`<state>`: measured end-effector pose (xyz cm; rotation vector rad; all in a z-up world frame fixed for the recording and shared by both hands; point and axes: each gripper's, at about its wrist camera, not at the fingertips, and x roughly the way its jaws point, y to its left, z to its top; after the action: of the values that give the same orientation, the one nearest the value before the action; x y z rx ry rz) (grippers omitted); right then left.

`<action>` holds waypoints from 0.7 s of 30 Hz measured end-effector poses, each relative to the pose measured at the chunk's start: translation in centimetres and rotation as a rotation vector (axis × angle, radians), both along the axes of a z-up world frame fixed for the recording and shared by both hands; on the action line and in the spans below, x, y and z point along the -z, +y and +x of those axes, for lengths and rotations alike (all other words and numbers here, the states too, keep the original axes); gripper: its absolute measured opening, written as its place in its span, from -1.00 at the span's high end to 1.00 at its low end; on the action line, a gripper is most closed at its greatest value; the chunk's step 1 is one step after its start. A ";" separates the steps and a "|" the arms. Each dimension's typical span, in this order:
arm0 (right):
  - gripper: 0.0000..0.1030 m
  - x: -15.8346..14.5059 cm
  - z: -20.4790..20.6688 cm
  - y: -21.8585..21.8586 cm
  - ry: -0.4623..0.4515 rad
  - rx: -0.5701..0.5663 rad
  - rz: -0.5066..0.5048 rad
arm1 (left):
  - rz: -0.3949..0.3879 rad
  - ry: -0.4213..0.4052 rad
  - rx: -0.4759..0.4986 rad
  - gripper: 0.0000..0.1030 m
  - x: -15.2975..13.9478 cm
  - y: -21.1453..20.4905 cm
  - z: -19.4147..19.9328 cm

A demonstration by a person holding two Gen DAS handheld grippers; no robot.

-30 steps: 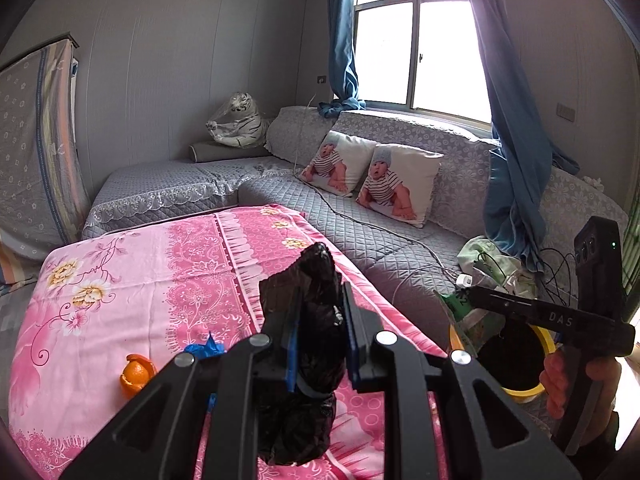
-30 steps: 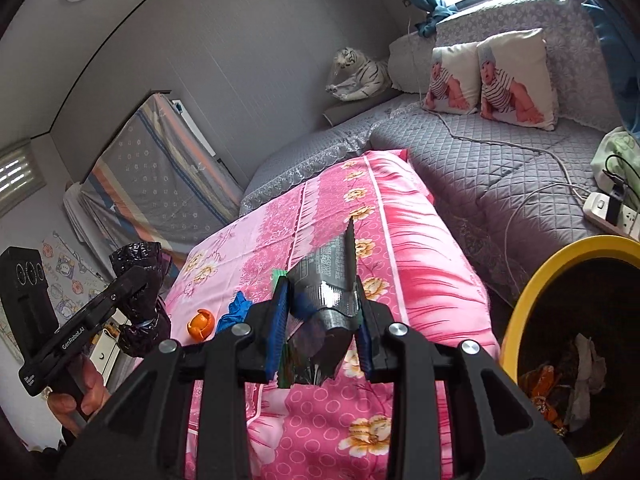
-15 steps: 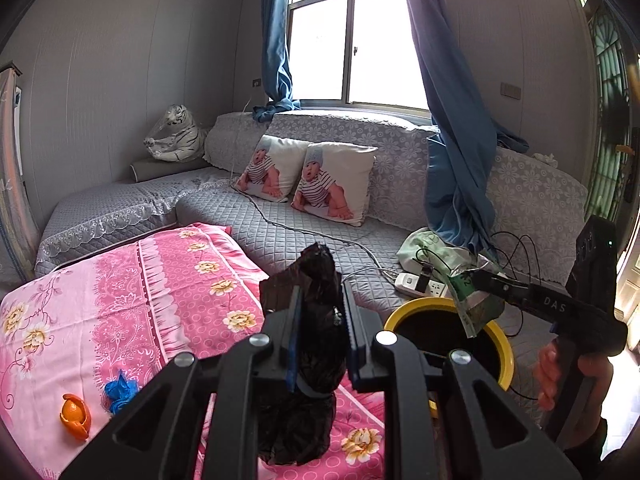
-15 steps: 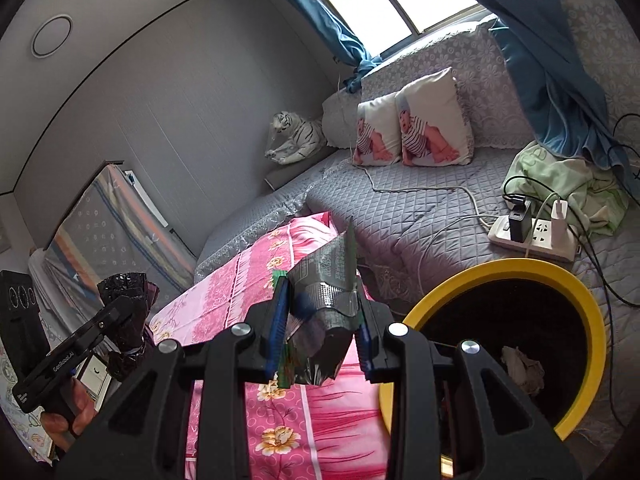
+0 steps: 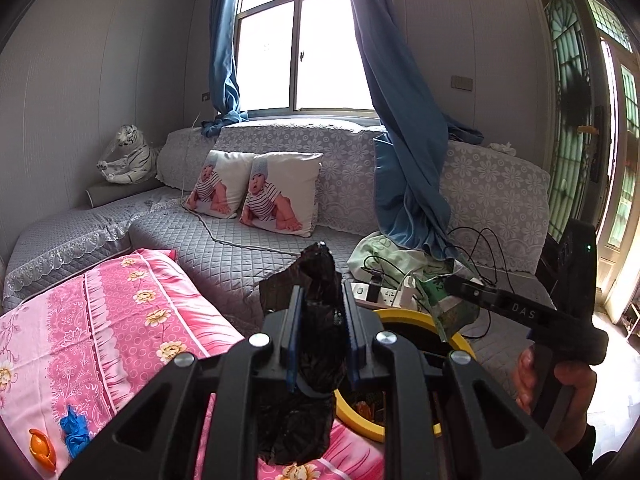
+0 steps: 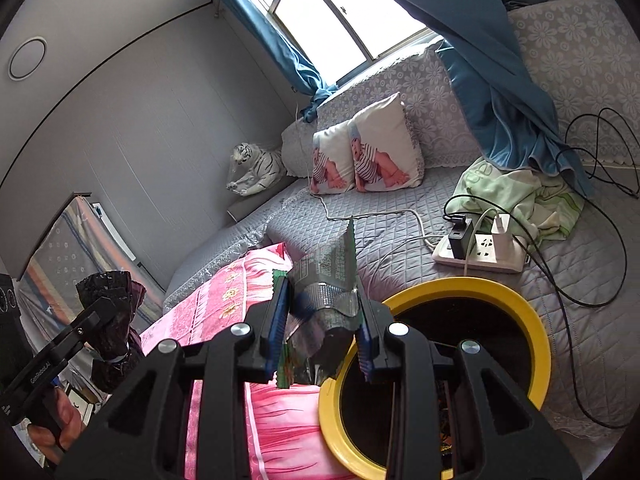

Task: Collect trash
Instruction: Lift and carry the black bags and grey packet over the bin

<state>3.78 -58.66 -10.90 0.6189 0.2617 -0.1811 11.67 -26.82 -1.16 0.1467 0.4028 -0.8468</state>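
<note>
Over the last second both views are swung from the pink bedspread toward the yellow-rimmed bin, which now fills the lower right of the right wrist frame. Both loads are thus judged to be brought into drop position.

The left gripper is closed on a crumpled black plastic bag, glossy and limp, hanging below the fingers at lower centre. The right gripper is clamped on a creased silver-green foil wrapper, held just over the bin's near rim. 2 further scraps, an orange peel and a blue scrap, are left on the bedspread at lower left.
</note>
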 end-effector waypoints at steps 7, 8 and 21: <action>0.45 0.8 -0.8 -1.0 0.033 0.098 -0.038 | 0.012 -0.015 0.065 0.67 1.1 -3.1 -0.4; 0.45 1.0 -0.9 -1.3 0.036 0.106 -0.033 | 0.012 -0.010 0.073 0.67 1.2 -3.5 -0.4; 0.43 3.9 0.3 -4.2 0.136 0.184 0.001 | 0.074 0.121 0.141 0.67 6.0 -9.5 2.7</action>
<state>4.12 -62.86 -14.77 0.6326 0.3366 -0.4011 14.35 -36.29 -7.12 0.1946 0.5423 -0.9830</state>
